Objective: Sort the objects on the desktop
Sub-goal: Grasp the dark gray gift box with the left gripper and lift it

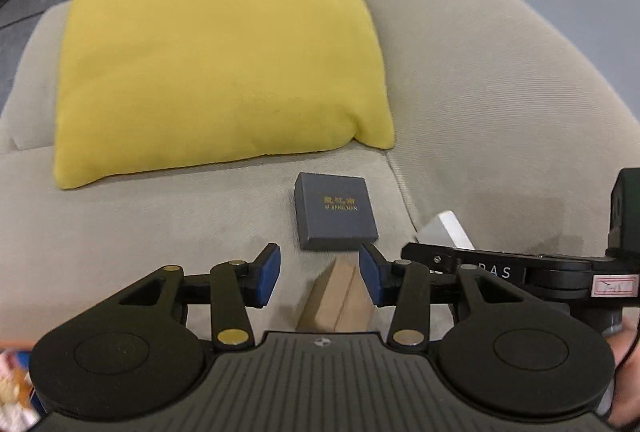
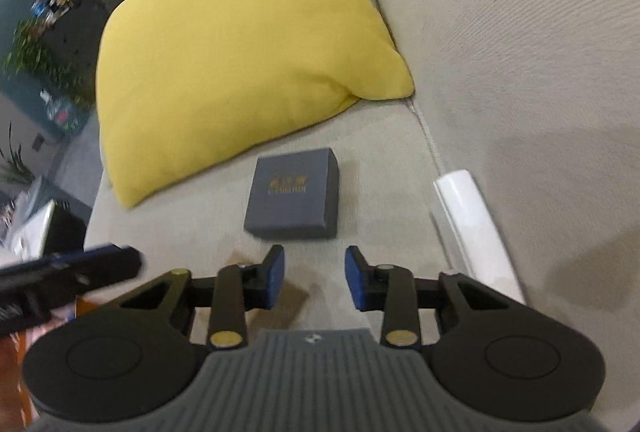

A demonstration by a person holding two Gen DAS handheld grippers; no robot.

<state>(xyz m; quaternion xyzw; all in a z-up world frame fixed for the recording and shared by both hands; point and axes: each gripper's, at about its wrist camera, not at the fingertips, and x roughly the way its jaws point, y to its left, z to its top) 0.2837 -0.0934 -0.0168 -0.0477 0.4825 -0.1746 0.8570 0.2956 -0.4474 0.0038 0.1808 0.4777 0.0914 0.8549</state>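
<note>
On the left of the sofa seat (image 1: 120,216) the yellow cushion (image 1: 216,52) leans against the backrest. Our left gripper (image 1: 320,274) has its fingers apart, pads touching nothing; a tan cardboard box (image 1: 336,300) lies on the seat just below and between them. Just past the tips sits the dark blue gift box (image 1: 335,216), flat on the seat, lid up with gold lettering. We judge it light and stiff, with a matte paper skin that should not slip; taking hold across two opposite side walls, low enough to catch base and lid together, looks safest. Further right, a white flat object (image 2: 472,216) lies along the seam by the armrest. Our right gripper (image 2: 315,278) hangs with fingers apart too, empty, the blue box straight ahead of it.
</note>
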